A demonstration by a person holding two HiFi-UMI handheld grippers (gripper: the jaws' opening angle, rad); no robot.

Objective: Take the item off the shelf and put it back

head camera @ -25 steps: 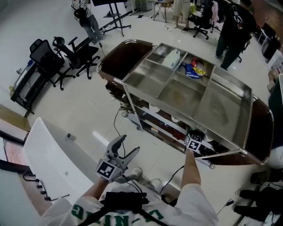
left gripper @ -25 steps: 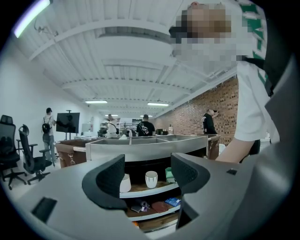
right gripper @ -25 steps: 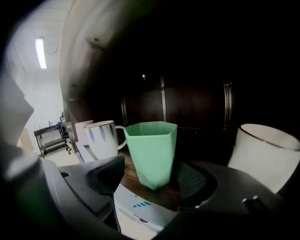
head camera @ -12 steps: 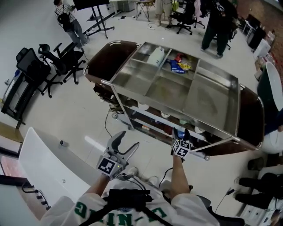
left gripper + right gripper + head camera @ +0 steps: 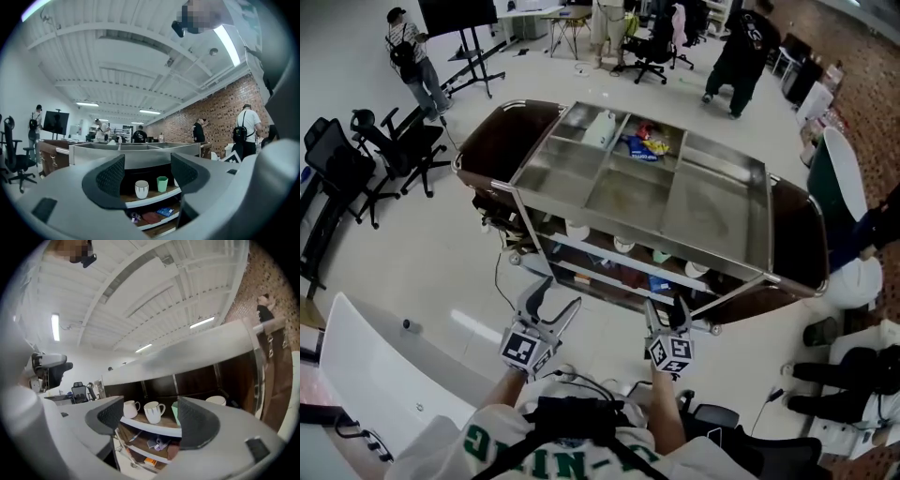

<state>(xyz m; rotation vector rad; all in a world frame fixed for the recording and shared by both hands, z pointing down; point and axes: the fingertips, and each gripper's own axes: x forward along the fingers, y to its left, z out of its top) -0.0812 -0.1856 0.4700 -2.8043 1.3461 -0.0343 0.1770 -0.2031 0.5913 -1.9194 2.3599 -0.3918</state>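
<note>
A long trolley (image 5: 712, 211) with a compartmented steel top stands in the room, with people (image 5: 741, 47) milling well behind it. Under the top runs a shelf (image 5: 154, 423) carrying the cups. The person holds both tools short of it. The left gripper (image 5: 555, 298) has its jaws wide apart with nothing in them, and the right gripper (image 5: 666, 309) is likewise spread and empty, pointed at the shelf. There a white mug (image 5: 153, 412) stands upright, a second white mug (image 5: 130, 408) just beside it and a small green cup (image 5: 162, 183) near them, all untouched.
</note>
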